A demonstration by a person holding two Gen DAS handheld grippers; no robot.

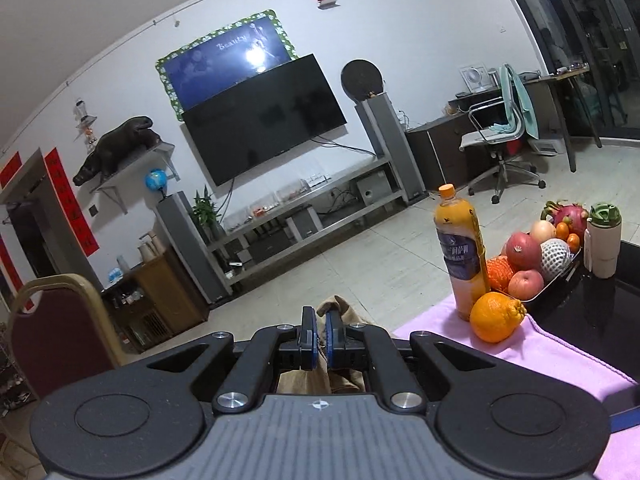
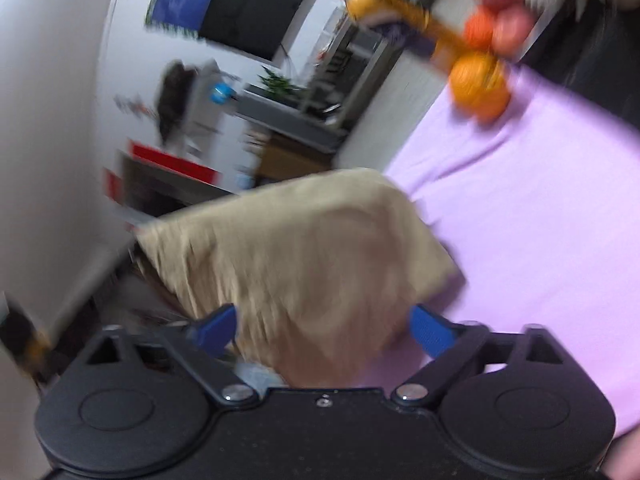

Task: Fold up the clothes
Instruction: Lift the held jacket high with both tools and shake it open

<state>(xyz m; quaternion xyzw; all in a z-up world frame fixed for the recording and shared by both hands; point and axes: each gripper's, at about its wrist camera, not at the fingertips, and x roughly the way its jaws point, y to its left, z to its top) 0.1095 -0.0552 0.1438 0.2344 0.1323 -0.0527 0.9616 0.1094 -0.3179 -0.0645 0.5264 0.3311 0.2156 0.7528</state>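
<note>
Left hand-held gripper (image 1: pixel 320 330) pinches bunched tan garment (image 2: pixel 304 264).

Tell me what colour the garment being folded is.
The garment is plain tan, with no pattern visible. It shows best in the right wrist view, though blurred.

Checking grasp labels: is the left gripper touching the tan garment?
Touching. The left wrist view shows the left gripper with its blue pads closed on a fold of the tan garment.

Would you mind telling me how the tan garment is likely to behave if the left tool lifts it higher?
The tan garment looks floppy: it bunches between the left tool fingers and drapes in the right view. Probably light, so it should hang and swing rather than keep its shape.
</note>
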